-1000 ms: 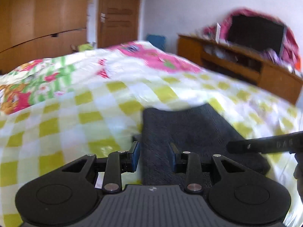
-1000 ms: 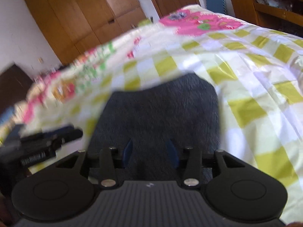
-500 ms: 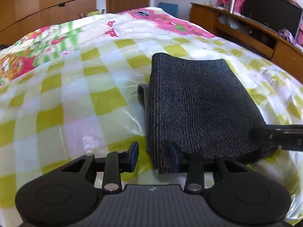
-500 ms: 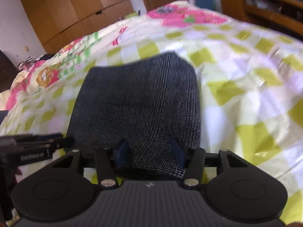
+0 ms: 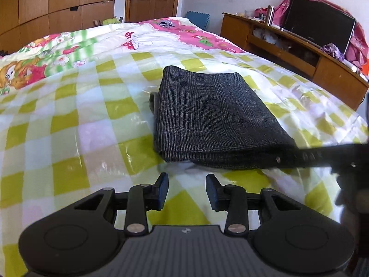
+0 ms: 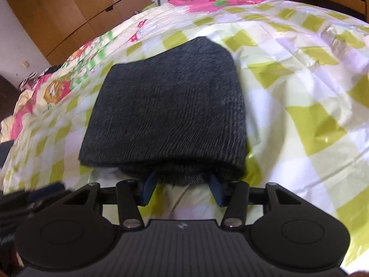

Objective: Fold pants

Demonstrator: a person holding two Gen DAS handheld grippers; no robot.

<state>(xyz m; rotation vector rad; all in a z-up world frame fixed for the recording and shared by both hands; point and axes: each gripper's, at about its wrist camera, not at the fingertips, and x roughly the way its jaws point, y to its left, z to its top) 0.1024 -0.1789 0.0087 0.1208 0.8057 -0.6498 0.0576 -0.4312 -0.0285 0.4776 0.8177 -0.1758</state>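
Observation:
The dark grey pants (image 5: 212,115) lie folded into a compact rectangle on the checked bed cover (image 5: 69,120); they also show in the right wrist view (image 6: 166,110). My left gripper (image 5: 186,190) is open and empty, just short of the bundle's near left corner. My right gripper (image 6: 182,188) is open, with its fingertips at the bundle's near edge and no cloth between them. The right gripper's finger also shows in the left wrist view (image 5: 322,155), beside the bundle's near right corner.
A wooden TV cabinet (image 5: 299,53) with a black screen (image 5: 318,25) stands to the right of the bed. Wooden wardrobes (image 5: 57,11) and a door (image 5: 152,0) are at the back. The bed cover spreads to the left and right of the pants.
Both grippers have pulled back toward me from the folded pants. The left gripper has come off the bundle's edge. The pants now lie still and flat.

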